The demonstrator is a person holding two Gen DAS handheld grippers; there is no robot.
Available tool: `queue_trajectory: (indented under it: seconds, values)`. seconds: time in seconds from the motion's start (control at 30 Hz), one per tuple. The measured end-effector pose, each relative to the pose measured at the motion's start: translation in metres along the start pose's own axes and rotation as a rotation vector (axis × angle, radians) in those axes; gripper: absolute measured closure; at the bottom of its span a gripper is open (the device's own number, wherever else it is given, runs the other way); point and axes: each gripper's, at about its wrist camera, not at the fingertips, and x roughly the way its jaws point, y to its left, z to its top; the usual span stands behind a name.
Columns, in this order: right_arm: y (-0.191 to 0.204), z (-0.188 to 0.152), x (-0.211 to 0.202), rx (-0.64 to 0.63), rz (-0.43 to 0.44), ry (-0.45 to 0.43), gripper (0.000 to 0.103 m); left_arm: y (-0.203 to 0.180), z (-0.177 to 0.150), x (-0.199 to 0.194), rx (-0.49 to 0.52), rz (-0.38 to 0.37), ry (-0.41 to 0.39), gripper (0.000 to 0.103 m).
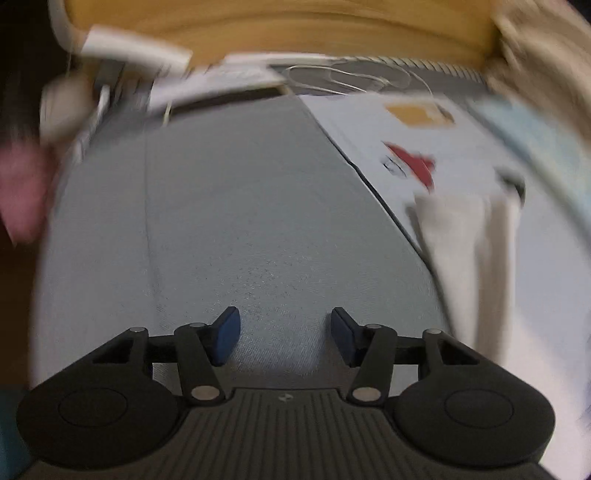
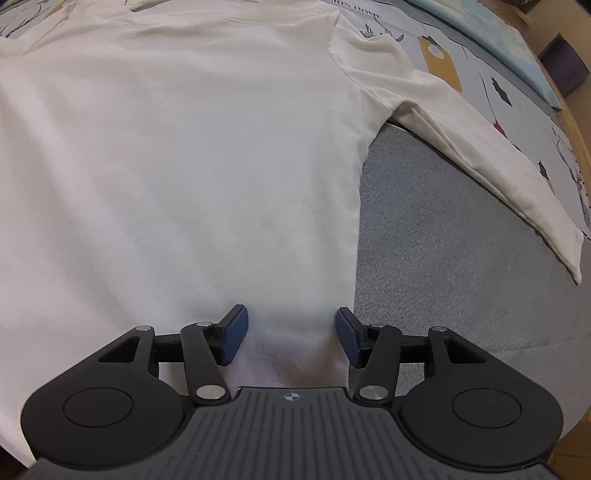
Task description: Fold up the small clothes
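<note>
Right gripper [image 2: 291,334] parted to a middling width, blue pads [image 2: 233,336] clear of cloth on either side, nothing clamped. Pointed steeply down over the lower hem area of a cream long-sleeved shirt [image 2: 177,147]. Shirt spread flat, body filling most of the right wrist view, side seam running just inside the right-hand pad. One sleeve [image 2: 480,147] angled out to the right, cuff end lying flat, well apart from the gripper. Grey woven cover [image 2: 443,258] bare between sleeve and shirt body. Farther off, beyond the sleeve, a pale printed sheet [image 2: 476,66] with small coloured motifs; past that a light blue cushion edge [image 2: 491,37] and a strip of wooden surround [image 2: 576,129].

Left gripper [image 1: 285,334] likewise parted to a middling width, blue pads [image 1: 226,336] empty, hovering over bare grey cover [image 1: 229,221]. Whole left wrist view smeared by motion. To the right, mid-distance, part of the cream shirt [image 1: 472,240] in soft folds, well apart from the gripper. Behind it the printed sheet [image 1: 424,147], red and mustard motifs visible. Far edge: white boxes or papers [image 1: 147,55], too blurred to name, a loose white cable [image 1: 351,77], and a wooden headboard [image 1: 277,26]. Pink blur [image 1: 18,192] at far left, unidentifiable.
</note>
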Motion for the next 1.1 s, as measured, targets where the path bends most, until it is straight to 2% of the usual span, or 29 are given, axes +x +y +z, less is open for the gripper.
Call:
queue_trajectory:
  seconds: [0.03,0.13,0.2,0.23,0.27,0.33,0.43,0.47,0.5,0.53,0.57,0.6,0.63,0.67,0.7,0.73,0.8,0.87,0.9,0.93,1.0,1.03,1.1]
  values:
    - [0.0,0.001,0.0,0.002,-0.001,0.001,0.048,0.007,0.004,0.003,-0.031,-0.053,0.009,0.044]
    - [0.002,0.001,0.0,-0.006,-0.009,-0.002,0.048,0.011,0.013,-0.004,-0.078,-0.227,-0.061,0.044]
    - [0.002,0.001,0.0,-0.01,-0.011,-0.003,0.048,-0.006,0.014,-0.006,-0.025,-0.34,-0.069,0.043]
    - [0.002,0.001,0.0,-0.008,-0.012,-0.004,0.048,-0.02,0.01,-0.006,0.042,-0.411,-0.05,0.041]
    - [0.003,0.0,-0.001,-0.006,-0.013,-0.005,0.048,-0.03,0.009,-0.005,0.1,-0.437,-0.038,0.041]
    - [0.003,0.0,-0.001,-0.007,-0.016,-0.007,0.047,-0.057,-0.009,-0.01,0.248,-0.448,-0.061,0.041]
    - [0.003,-0.001,-0.001,-0.011,-0.02,-0.01,0.047,-0.088,-0.035,-0.009,0.437,-0.379,-0.102,0.041]
    - [0.003,-0.001,-0.002,-0.011,-0.02,-0.01,0.047,-0.094,-0.041,-0.006,0.483,-0.358,-0.107,0.046]
    - [0.003,-0.001,-0.002,-0.011,-0.021,-0.011,0.047,-0.094,-0.044,-0.002,0.508,-0.335,-0.118,0.059]
    - [0.003,-0.001,-0.002,-0.012,-0.021,-0.011,0.047,-0.085,-0.044,-0.003,0.509,-0.297,-0.144,0.092]
    - [0.003,-0.001,-0.002,-0.012,-0.02,-0.01,0.047,-0.068,-0.043,-0.008,0.46,-0.258,-0.188,0.093]
    - [0.003,-0.001,-0.002,-0.011,-0.02,-0.01,0.047,-0.049,-0.037,-0.013,0.353,-0.197,-0.235,0.094]
    - [0.003,-0.002,-0.002,-0.011,-0.019,-0.01,0.047,-0.036,-0.031,-0.013,0.268,-0.128,-0.246,0.094]
    - [0.003,-0.002,-0.002,-0.01,-0.018,-0.01,0.047,-0.023,-0.023,-0.011,0.183,-0.053,-0.231,0.095]
    - [0.003,-0.001,-0.002,-0.01,-0.017,-0.009,0.047,-0.005,-0.018,-0.007,0.071,-0.039,-0.183,0.094]
    - [0.003,-0.001,-0.002,-0.011,-0.016,-0.008,0.047,0.012,-0.016,0.0,-0.023,-0.105,-0.125,0.094]
    - [0.002,0.0,-0.001,-0.011,-0.013,-0.003,0.047,0.031,-0.015,0.009,-0.134,-0.201,-0.047,0.093]
    - [0.001,0.001,-0.001,-0.011,-0.013,-0.001,0.047,0.035,-0.015,0.015,-0.169,-0.281,-0.013,0.068]
    - [0.001,0.001,-0.001,-0.013,-0.016,-0.001,0.047,0.031,-0.012,0.017,-0.147,-0.295,-0.004,0.068]
    - [0.002,0.0,-0.002,-0.016,-0.018,-0.003,0.047,0.027,-0.012,0.016,-0.098,-0.282,-0.009,0.071]
    - [0.002,-0.001,-0.002,-0.017,-0.019,-0.009,0.047,0.022,-0.009,0.015,-0.065,-0.274,-0.011,0.098]
    - [0.001,-0.002,-0.003,-0.015,-0.018,-0.013,0.047,0.024,-0.007,0.016,-0.07,-0.28,-0.011,0.099]
    - [0.0,-0.004,-0.004,-0.005,-0.012,-0.017,0.047,0.028,-0.004,0.006,-0.061,-0.248,-0.1,0.099]
